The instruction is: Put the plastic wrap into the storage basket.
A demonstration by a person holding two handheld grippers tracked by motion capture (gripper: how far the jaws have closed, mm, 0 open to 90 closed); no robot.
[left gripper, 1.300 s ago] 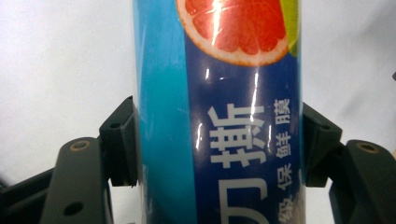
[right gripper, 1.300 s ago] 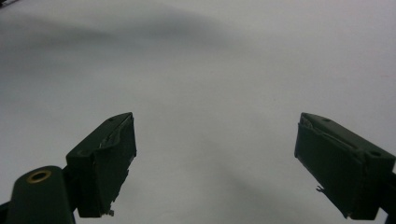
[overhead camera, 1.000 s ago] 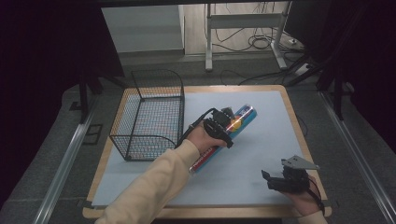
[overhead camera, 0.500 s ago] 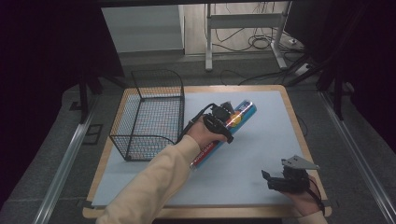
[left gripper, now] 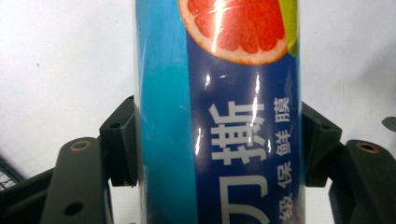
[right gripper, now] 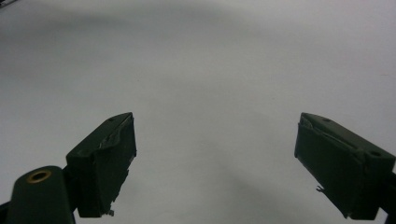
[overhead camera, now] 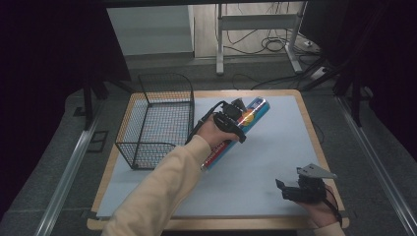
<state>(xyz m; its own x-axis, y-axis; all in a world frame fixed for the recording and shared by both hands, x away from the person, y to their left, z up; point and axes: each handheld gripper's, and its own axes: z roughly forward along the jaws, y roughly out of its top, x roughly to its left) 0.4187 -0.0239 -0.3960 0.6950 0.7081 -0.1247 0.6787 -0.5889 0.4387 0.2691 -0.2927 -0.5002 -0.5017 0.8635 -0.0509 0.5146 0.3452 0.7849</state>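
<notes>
A long blue box of cling film [overhead camera: 246, 120] with a grapefruit picture lies slanted across the middle of the white table sheet [overhead camera: 275, 147], just right of the wire basket [overhead camera: 157, 123]. My left gripper [overhead camera: 237, 117] is shut on its middle; in the left gripper view the box [left gripper: 219, 116] stands between the two black pads [left gripper: 119, 140], which press on both its sides. My right gripper [overhead camera: 290, 189] rests near the table's front right edge, open with nothing between its fingers [right gripper: 105, 163], over bare white sheet.
The black wire basket stands at the table's left with its open top up. Beyond the far edge are a metal stand [overhead camera: 255, 29] and cables on the floor. The wooden table rim [overhead camera: 314, 132] frames the sheet.
The left hand and the box have shifted slightly; the box's far end sits a little farther back and right. The right gripper has not moved.
</notes>
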